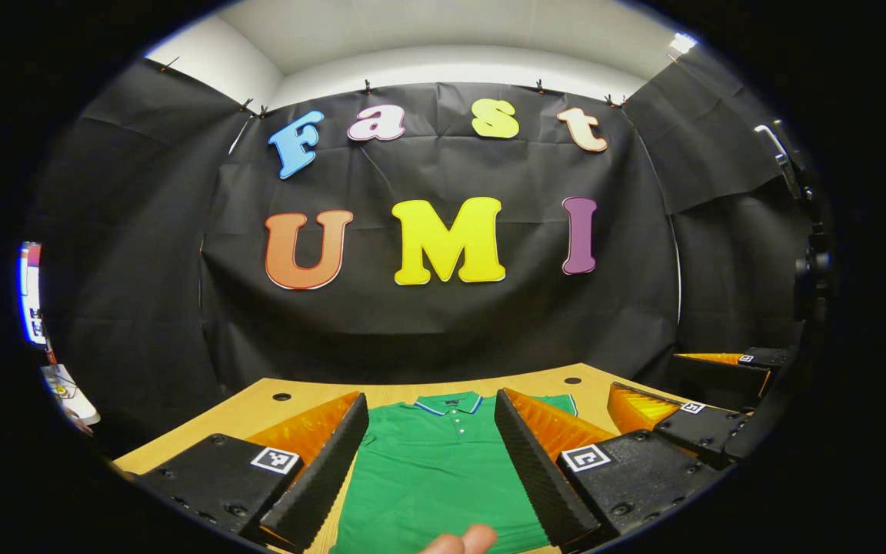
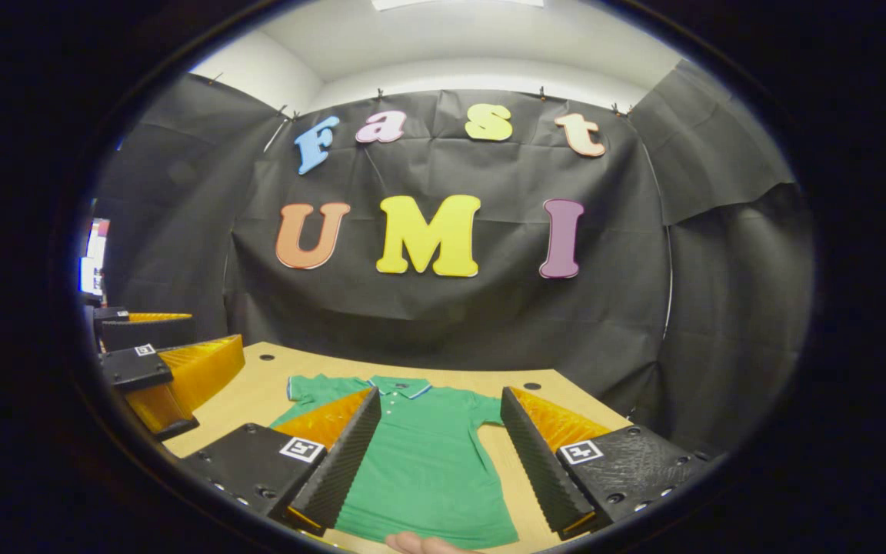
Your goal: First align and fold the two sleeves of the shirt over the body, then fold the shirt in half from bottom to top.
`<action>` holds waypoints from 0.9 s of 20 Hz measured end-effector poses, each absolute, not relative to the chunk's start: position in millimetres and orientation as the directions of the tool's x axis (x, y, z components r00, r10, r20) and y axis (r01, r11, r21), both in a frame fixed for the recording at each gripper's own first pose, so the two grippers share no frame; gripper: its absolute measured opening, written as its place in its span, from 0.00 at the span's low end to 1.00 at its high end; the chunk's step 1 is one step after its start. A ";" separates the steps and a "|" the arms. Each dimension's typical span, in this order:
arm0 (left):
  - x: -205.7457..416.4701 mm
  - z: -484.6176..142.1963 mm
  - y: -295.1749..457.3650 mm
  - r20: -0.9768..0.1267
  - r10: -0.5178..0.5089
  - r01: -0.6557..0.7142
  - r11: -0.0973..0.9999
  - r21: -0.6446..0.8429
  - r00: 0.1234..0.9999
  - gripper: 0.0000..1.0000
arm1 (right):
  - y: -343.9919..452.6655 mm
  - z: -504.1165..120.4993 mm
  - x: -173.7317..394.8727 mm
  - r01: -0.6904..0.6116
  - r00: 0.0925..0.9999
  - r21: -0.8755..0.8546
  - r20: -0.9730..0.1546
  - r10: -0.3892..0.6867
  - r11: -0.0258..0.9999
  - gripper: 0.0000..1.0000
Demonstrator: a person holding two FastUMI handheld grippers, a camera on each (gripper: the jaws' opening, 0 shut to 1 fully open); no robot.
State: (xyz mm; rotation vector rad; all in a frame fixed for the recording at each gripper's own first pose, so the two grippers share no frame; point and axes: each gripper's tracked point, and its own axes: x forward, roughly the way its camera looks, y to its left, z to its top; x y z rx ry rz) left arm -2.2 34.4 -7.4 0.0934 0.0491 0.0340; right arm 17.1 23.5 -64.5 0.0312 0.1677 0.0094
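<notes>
A green polo shirt [image 1: 428, 477] lies flat on the wooden table [image 1: 258, 415], front up, collar [image 1: 447, 403] toward the back wall. In the right gripper view the shirt [image 2: 428, 462] has both short sleeves spread out, one sleeve [image 2: 308, 388] at the left and the other sleeve [image 2: 489, 408] at the right. My left gripper [image 1: 429, 396] hovers open over the shirt's body, touching nothing. My right gripper [image 2: 440, 394] is open as well, above the shirt's right half. The right gripper [image 1: 674, 408] also appears at the right of the left gripper view, and the left gripper [image 2: 158, 369] at the left of the right gripper view.
A person's fingertip [image 1: 462, 541] pokes in at the near edge, over the shirt's hem. The table has small round holes [image 2: 532, 386] near its back edge, where the black cloth wall hangs. A metal stand [image 1: 789, 177] rises at the far right.
</notes>
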 end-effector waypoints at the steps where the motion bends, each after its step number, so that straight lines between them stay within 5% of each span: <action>1: -1.5 -8.1 37.2 -0.051 0.043 -0.039 0.996 0.086 0.998 1.00 | 24.5 -65.5 17.0 -0.010 0.986 0.031 -0.167 0.015 0.999 0.96; 11: 9.9 -20.4 50.6 -0.089 0.063 -0.059 0.997 0.042 0.994 1.00 | 14.9 -65.3 37.0 -0.006 0.989 -0.001 -0.150 0.006 1.000 0.97; 18: 32.5 -43.4 62.4 -0.129 0.092 -0.089 0.996 0.025 0.987 1.00 | -4.5 -61.0 118.3 0.002 0.993 0.010 -0.116 -0.001 1.000 0.96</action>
